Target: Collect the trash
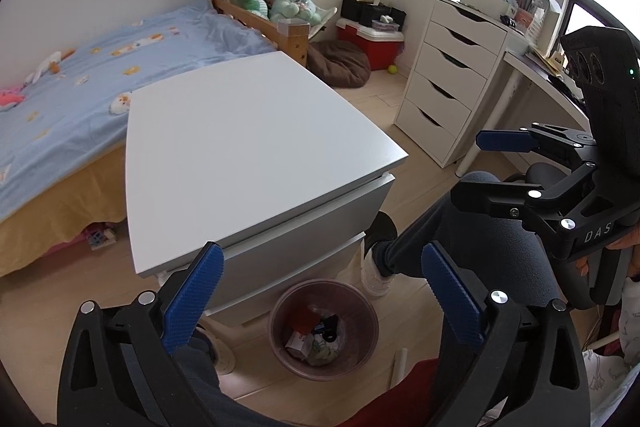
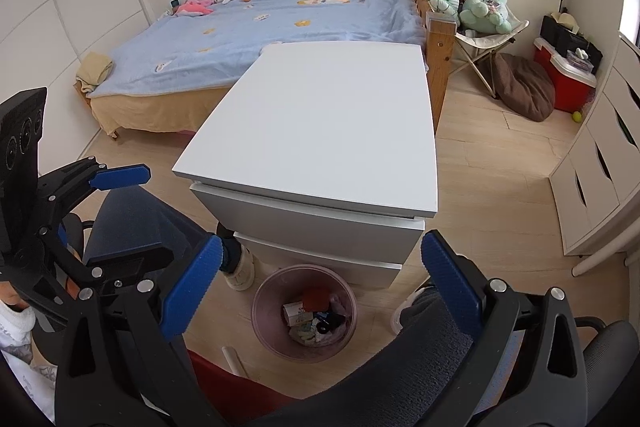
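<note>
A round pinkish waste bin (image 1: pixel 276 311) (image 2: pixel 260 293) stands on the floor in front of a white cabinet (image 1: pixel 248 139) (image 2: pixel 320 123). It holds trash: a red piece, a small carton, crumpled wrappers and a dark item. My left gripper (image 1: pixel 322 291) is open and empty, above the bin. It also shows at the left of the right wrist view (image 2: pixel 132 219). My right gripper (image 2: pixel 320 287) is open and empty, above the bin too. It also shows at the right of the left wrist view (image 1: pixel 468 163). The cabinet top is bare.
The person's legs in dark trousers (image 1: pixel 460 239) and white slippers (image 2: pixel 242 269) flank the bin. A bed with a blue cover (image 2: pixel 280 15) lies behind the cabinet. A white drawer unit (image 1: pixel 448 75), a desk, a red cooler (image 1: pixel 372 43) and a brown cushion (image 2: pixel 524 87) stand at the right.
</note>
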Motion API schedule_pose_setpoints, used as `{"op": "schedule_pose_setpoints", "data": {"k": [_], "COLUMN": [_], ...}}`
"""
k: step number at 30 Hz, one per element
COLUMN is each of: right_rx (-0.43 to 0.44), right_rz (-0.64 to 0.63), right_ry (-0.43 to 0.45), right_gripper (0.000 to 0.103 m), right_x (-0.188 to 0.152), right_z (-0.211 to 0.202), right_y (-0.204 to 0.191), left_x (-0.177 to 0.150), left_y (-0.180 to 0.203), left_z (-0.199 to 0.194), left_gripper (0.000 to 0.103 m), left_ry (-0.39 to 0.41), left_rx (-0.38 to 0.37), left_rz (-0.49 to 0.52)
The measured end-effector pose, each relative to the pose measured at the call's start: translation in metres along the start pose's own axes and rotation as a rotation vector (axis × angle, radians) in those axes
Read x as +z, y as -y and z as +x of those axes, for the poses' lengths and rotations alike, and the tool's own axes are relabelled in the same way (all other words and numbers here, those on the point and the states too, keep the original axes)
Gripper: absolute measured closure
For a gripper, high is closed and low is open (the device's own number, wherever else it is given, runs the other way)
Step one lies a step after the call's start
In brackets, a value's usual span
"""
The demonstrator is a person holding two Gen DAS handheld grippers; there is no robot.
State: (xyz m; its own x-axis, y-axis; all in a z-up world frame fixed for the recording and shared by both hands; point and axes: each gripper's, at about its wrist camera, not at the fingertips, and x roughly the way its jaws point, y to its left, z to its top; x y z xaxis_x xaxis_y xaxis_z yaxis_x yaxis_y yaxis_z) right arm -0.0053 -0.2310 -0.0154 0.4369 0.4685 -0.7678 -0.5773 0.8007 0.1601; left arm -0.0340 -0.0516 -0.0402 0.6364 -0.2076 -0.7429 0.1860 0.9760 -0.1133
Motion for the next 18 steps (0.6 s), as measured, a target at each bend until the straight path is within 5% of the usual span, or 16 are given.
{"op": "schedule_pose_setpoints", "data": {"k": [18], "right_rx": [-0.044], "right_rz": [-0.018], "right_ry": [0.084], "right_gripper": [0.005], "right_x": [0.068], "right_z": [0.012], "right_y": [-0.008], "left_x": [0.044], "left_y": [-0.044], "left_z": [-0.018], "left_gripper": [0.008], "left_ry": [0.117], "left_rx": [0.116], "left_rz": [-0.06]}}
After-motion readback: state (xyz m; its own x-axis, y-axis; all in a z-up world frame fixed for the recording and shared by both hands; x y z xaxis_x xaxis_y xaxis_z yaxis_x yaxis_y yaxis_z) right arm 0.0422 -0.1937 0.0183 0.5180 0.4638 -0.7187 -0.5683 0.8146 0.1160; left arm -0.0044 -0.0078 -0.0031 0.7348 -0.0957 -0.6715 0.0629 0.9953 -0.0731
